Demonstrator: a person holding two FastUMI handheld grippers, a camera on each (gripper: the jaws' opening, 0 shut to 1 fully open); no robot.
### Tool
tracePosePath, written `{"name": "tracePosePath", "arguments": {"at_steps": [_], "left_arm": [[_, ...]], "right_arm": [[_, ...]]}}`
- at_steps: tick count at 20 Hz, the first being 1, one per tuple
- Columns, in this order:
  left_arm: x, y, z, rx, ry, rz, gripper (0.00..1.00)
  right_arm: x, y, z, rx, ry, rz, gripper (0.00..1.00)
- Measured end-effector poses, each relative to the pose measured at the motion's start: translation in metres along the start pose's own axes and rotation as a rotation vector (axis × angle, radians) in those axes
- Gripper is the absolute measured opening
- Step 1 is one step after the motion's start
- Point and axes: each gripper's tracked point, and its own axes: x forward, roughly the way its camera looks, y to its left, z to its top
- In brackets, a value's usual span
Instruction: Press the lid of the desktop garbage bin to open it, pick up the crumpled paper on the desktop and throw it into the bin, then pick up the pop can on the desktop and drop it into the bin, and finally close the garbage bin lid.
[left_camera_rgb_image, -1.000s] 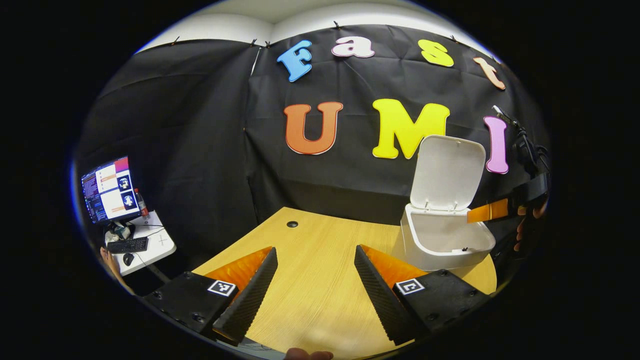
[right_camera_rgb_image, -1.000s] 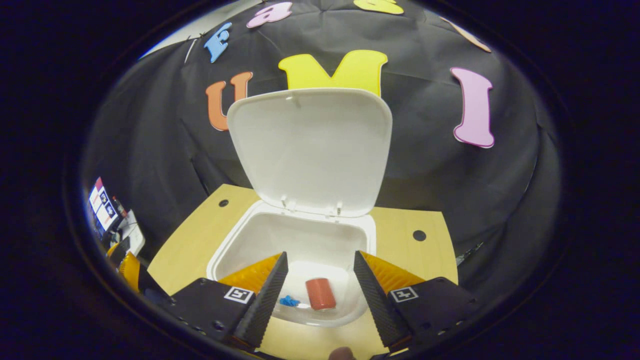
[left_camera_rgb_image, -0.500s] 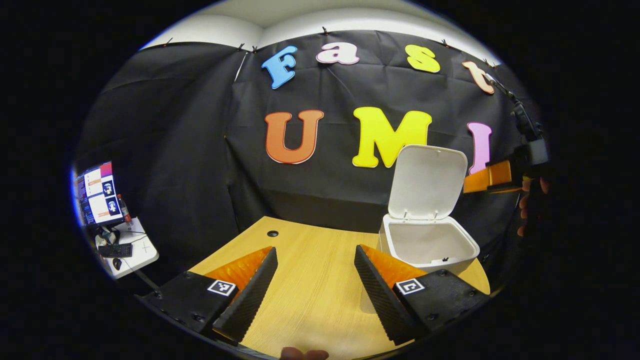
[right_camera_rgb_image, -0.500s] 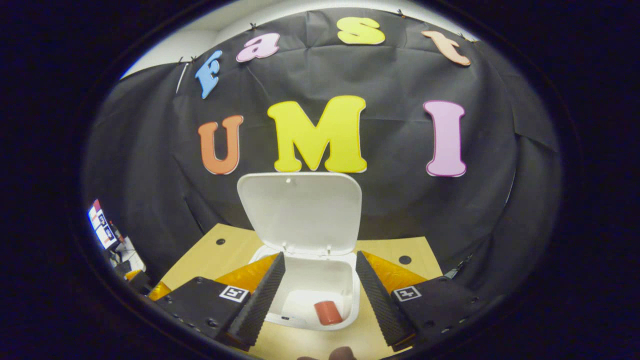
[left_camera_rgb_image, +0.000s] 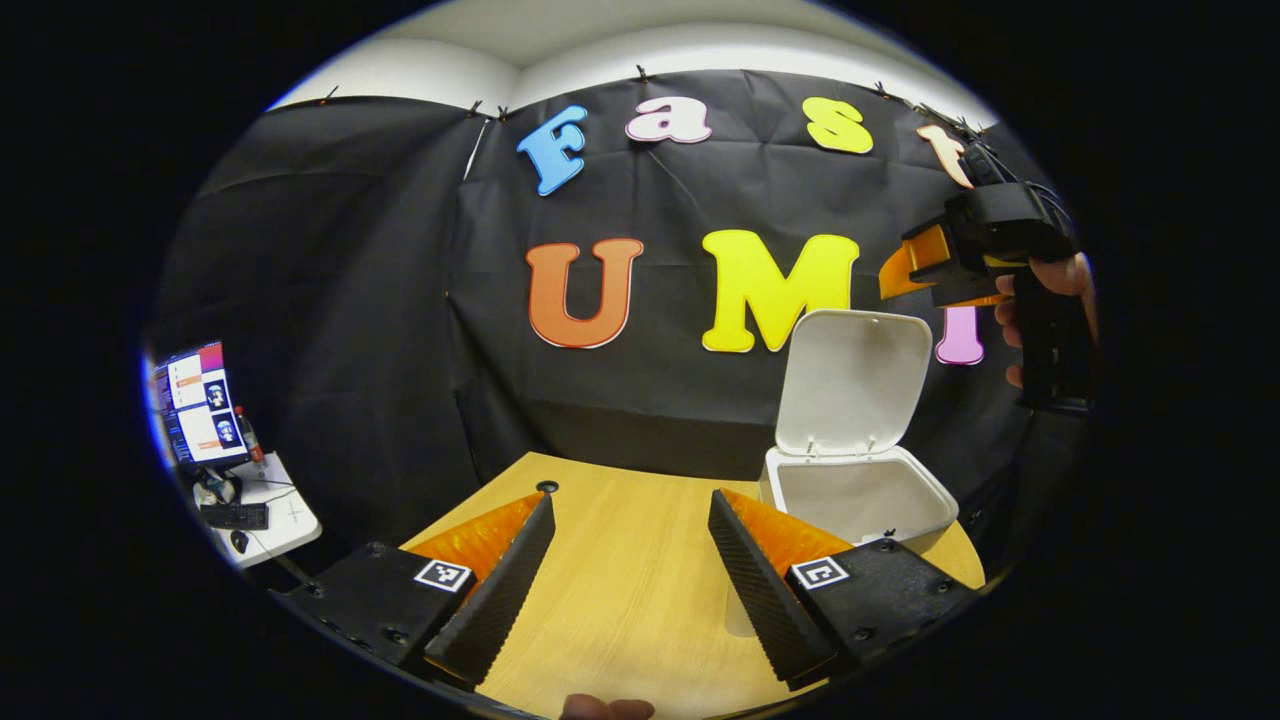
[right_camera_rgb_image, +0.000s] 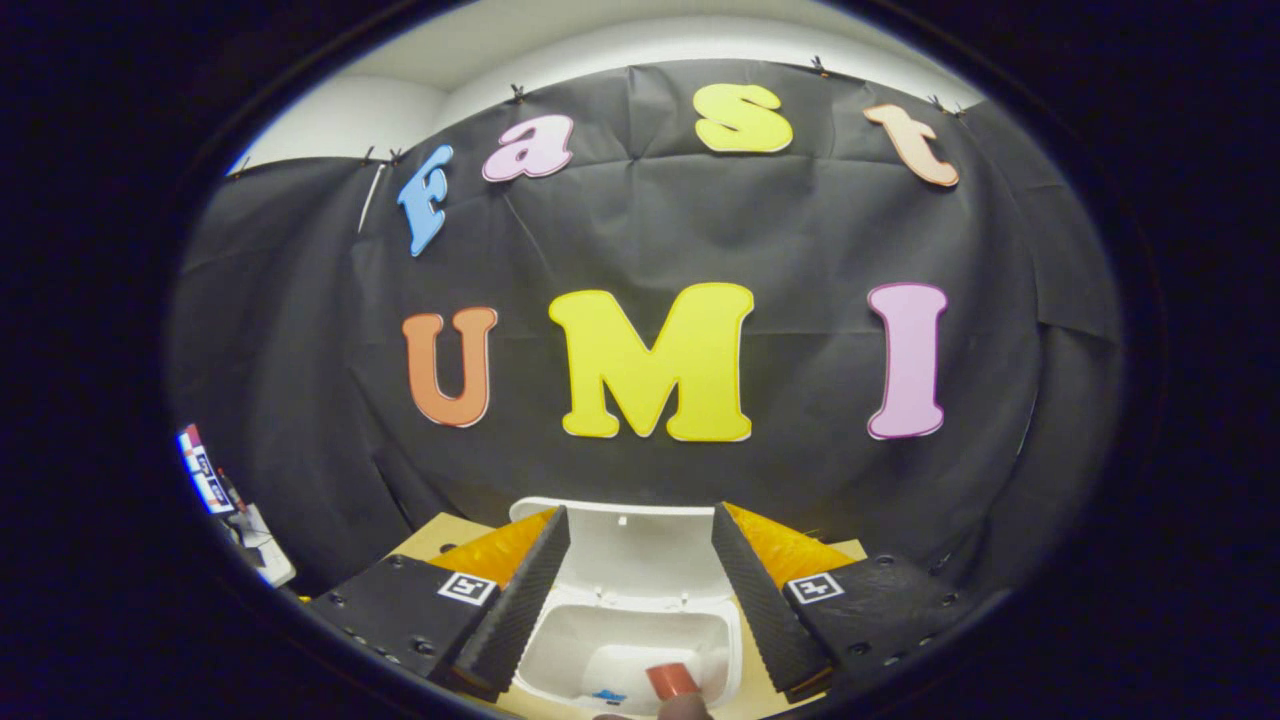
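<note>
Right gripper (right_camera_rgb_image: 640, 590): fingers spread wide, nothing between them, held high above the garbage bin (right_camera_rgb_image: 630, 655) and looking down into it. From the left gripper view the same right gripper (left_camera_rgb_image: 915, 265) is raised near the top edge of the lid (left_camera_rgb_image: 853, 380), with a hand (left_camera_rgb_image: 1045, 300) around its grip. Left gripper (left_camera_rgb_image: 630, 585): fingers likewise apart and empty, low over the bare wooden desktop (left_camera_rgb_image: 620, 600), to the left of the bin. Lid stands upright on its rear hinge, bin open. Inside the bin, on its floor: the red pop can (right_camera_rgb_image: 670, 681) lying near the front, and beside it a small blue scrap, the crumpled paper (right_camera_rgb_image: 605, 695). Far left, apart from the desk: a small white side table (left_camera_rgb_image: 270, 515) carrying a lit monitor (left_camera_rgb_image: 198, 402) and a keyboard (left_camera_rgb_image: 233, 516).
</note>
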Motion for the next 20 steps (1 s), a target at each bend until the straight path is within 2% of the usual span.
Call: {"name": "tracePosePath", "arguments": {"at_steps": [9,20], "left_arm": [[0.004,0.015,0.008,0.007,-0.004,0.067,1.00],[-0.001,0.017,0.011,0.018,-0.016,0.064,1.00]], "right_arm": [[0.052,-0.002,0.000,-0.014,0.022,-0.021,0.90],[0.049,-0.007,-0.015,0.018,0.073,-0.022,0.90]]}}
